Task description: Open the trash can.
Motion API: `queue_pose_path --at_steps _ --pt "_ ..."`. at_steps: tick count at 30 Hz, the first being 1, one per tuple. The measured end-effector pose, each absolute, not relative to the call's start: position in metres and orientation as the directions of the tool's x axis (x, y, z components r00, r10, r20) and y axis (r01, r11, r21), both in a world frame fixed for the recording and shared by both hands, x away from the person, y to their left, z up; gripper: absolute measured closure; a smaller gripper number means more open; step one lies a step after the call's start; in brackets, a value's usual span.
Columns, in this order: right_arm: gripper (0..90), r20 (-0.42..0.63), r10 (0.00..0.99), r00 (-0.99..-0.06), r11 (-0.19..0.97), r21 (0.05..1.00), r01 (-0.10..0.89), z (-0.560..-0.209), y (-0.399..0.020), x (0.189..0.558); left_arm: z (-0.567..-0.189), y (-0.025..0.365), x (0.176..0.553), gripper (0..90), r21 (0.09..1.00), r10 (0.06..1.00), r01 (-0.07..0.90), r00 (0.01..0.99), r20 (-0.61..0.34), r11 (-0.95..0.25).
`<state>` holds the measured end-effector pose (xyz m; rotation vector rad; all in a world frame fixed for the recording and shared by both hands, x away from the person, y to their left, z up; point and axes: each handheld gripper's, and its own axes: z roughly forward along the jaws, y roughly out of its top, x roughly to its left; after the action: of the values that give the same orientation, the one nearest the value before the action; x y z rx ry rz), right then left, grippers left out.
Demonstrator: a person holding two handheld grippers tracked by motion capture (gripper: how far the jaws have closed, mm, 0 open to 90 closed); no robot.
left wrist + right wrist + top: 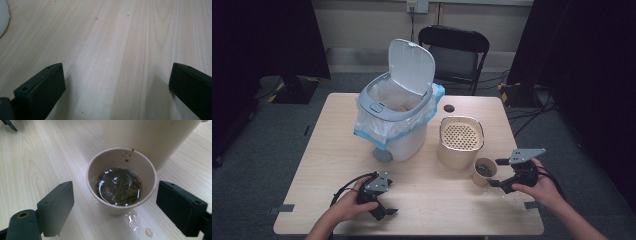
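1. Two black jaws of the right gripper (pixel 115 207) stand wide apart, holding nothing.
2. Between them, just ahead, sits a small tan paper cup (pixel 121 180) of dark wet stuff, beside a tall tan tub (pixel 460 141).
3. Left gripper (pixel 117 85) is wide open over bare pale wooden table (pixel 120 37).

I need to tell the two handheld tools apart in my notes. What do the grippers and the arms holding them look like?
Both grippers are black with two blocky, flat-faced jaws. The left gripper and the right gripper each carry a grey three-cornered plate on top and trail a black cable. The forearms show no sleeves.
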<state>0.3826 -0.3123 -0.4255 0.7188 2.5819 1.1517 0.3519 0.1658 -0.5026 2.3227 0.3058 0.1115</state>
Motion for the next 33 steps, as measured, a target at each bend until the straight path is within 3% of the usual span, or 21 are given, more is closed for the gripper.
queue_pose_path --at_steps 33 --pt "14.5 0.062 0.534 -0.843 0.483 0.796 0.365 -0.473 -0.296 0.397 -0.503 0.166 0.352 0.0 0.721 0.256 0.189 0.967 -0.016 -0.667"
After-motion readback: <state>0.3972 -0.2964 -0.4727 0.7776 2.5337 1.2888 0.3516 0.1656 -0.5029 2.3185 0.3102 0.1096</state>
